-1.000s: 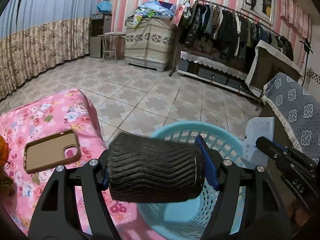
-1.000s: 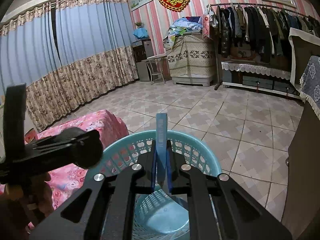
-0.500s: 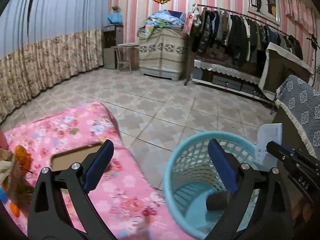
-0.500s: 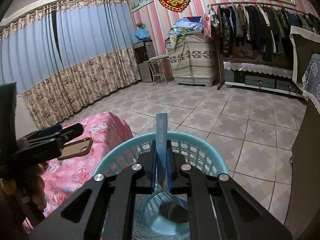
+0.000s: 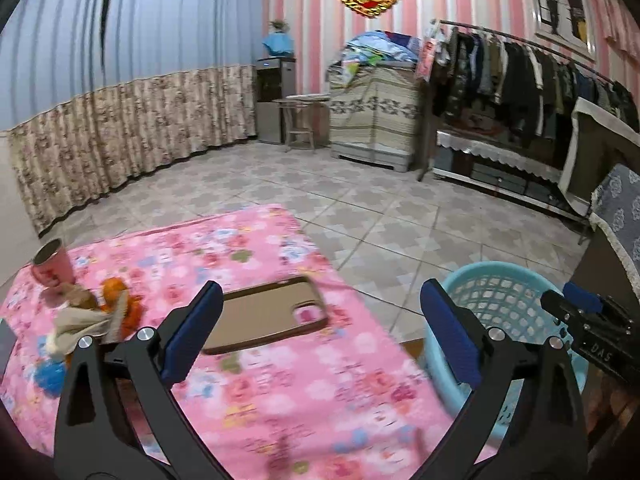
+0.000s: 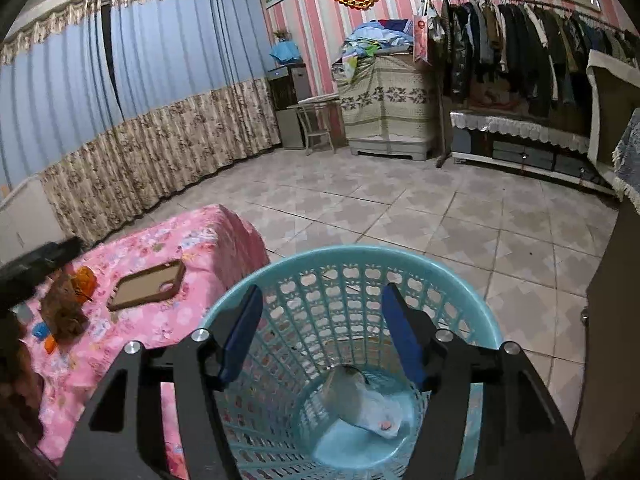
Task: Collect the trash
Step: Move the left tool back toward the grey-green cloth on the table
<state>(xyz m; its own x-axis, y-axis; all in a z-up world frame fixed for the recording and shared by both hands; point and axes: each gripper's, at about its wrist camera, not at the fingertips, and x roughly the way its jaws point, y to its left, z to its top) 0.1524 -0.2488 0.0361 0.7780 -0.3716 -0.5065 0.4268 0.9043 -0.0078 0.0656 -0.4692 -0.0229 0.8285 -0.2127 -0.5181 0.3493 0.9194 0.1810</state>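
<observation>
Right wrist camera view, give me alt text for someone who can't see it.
The right claw, its jaws opening with nothing between them, hangs over a turquoise plastic basket with crumpled paper trash at its bottom. To the left, a pink floral cloth holds a brown phone case and small scraps.

A turquoise lattice basket [image 6: 352, 280] stands beside a pink floral cloth [image 5: 256, 248] bearing a brown phone case [image 5: 264, 314].
</observation>
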